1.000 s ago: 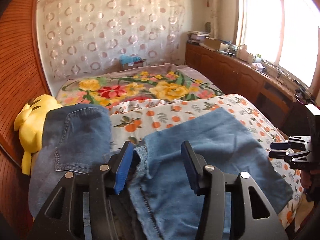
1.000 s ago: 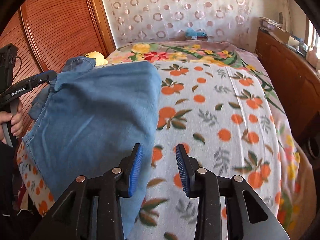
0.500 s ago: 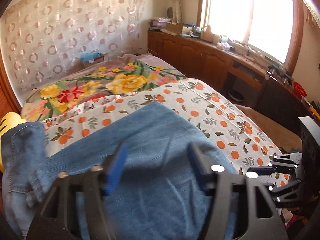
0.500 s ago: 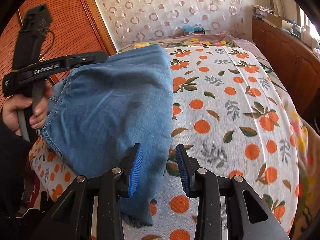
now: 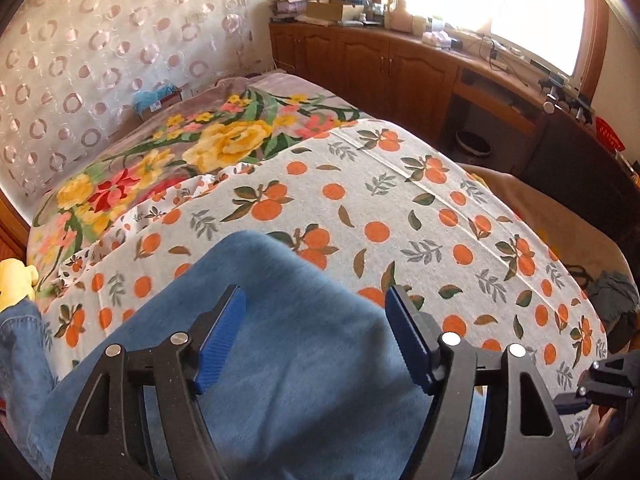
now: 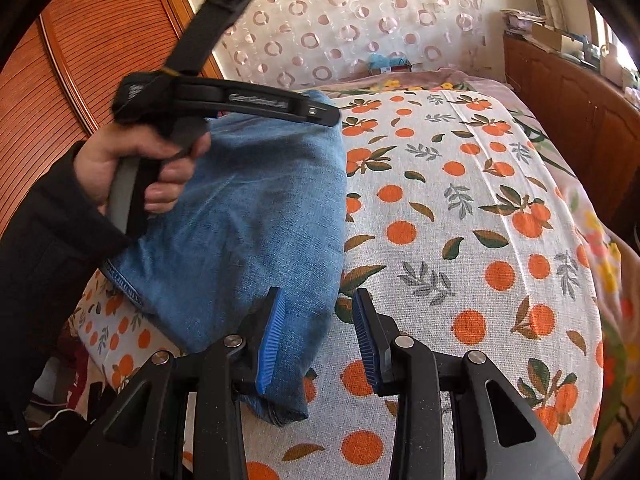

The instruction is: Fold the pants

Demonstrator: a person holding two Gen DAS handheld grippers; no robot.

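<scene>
Left wrist: pants (image 5: 288, 360) under claw (image 5: 316, 336)

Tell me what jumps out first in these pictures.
The folded blue jeans lie at the near left of the orange-print sheet covering the bed. The left gripper, its jaws just opened, hangs empty above them. Behind, a flowered blanket reaches the circle-patterned curtain.

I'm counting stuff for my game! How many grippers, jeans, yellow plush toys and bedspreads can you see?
Grippers: 2, the left gripper and the right gripper
Jeans: 1, the folded blue jeans
Yellow plush toys: 1, the plush toy
Bedspreads: 2, the orange-print sheet and the flowered blanket
Total: 6
</scene>
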